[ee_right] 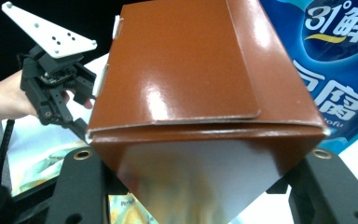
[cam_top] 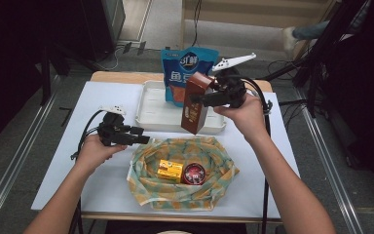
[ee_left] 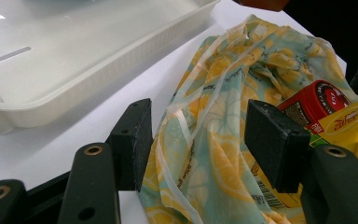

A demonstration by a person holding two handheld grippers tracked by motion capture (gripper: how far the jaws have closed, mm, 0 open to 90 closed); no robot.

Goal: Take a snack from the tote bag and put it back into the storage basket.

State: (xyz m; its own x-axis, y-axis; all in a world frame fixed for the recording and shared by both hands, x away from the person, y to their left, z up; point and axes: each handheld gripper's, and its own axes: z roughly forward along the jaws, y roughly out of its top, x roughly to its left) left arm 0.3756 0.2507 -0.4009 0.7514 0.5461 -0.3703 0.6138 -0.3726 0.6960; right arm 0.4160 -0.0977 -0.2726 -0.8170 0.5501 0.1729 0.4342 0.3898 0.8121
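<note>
My right gripper (cam_top: pixel 200 100) is shut on a tall brown carton (cam_top: pixel 195 104), held in the air above the front edge of the white tray (cam_top: pixel 152 105). In the right gripper view the brown carton (ee_right: pixel 200 88) spans the gap between the jaws and hides their tips. My left gripper (cam_top: pixel 145 140) stands open at the left rim of the lemon-print cloth bag (cam_top: pixel 214 163). In the left gripper view the bag's fabric (ee_left: pixel 205 140) lies between the open jaws of the left gripper (ee_left: pixel 198 140), and I see no pinch. Inside the bag lie a yellow box (cam_top: pixel 170 170) and a red-lidded can (cam_top: pixel 194 173).
A blue snack pouch (cam_top: pixel 189 66) stands at the back of the tray, behind the carton. The white tabletop (cam_top: pixel 102 175) ends close below the bag. Cables trail from both grippers. Dark stands and a person's shoe show beyond the table.
</note>
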